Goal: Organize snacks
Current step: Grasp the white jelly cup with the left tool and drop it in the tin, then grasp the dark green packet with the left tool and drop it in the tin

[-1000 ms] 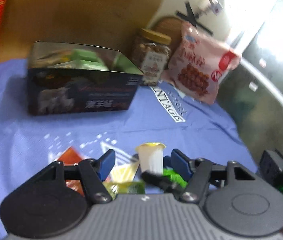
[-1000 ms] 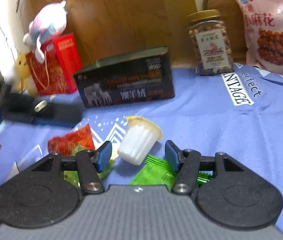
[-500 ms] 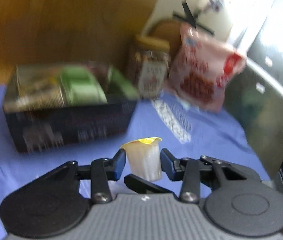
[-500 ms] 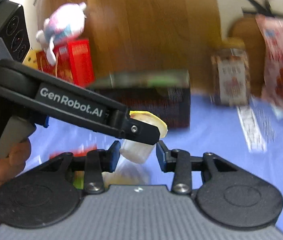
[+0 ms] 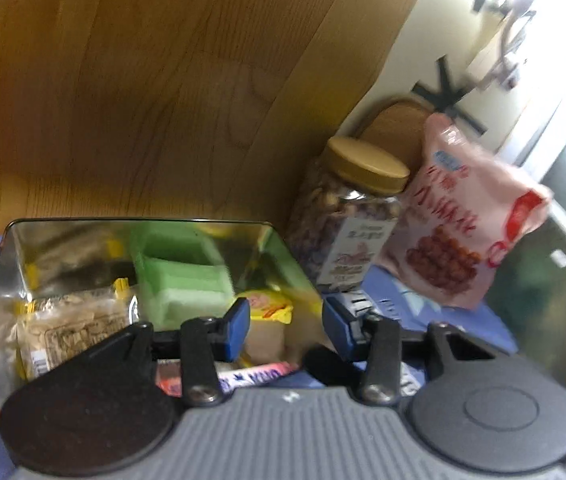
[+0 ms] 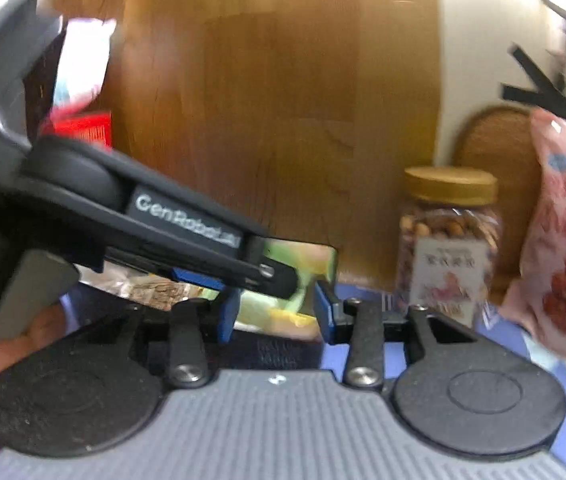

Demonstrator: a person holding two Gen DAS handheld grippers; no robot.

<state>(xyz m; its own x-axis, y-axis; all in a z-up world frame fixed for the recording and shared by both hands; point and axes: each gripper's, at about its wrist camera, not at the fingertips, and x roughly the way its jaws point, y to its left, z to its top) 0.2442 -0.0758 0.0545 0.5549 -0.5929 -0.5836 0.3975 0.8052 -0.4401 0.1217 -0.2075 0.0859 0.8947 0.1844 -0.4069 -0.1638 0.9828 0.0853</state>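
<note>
Already the shiny metal-lined rectangular box (image 5: pixel 139 221) holds several packets. Our left gripper (image 5: pixel 287 326) hangs over it; its jaws closed and have just eased wider, and the small pale yellow-lidded jelly cup (image 5: pixel 265 320) sits clear of the right pad, probably dropped inside. Our right gripper (image 6: pixel 277 314) has just narrowed around something pale; whether it grips, we cannot tell.

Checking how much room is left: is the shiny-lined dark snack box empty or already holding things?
Holding things. The shiny-lined dark snack box contains a green packet, a clear bag of oat bars and a yellow wrapper.
</note>
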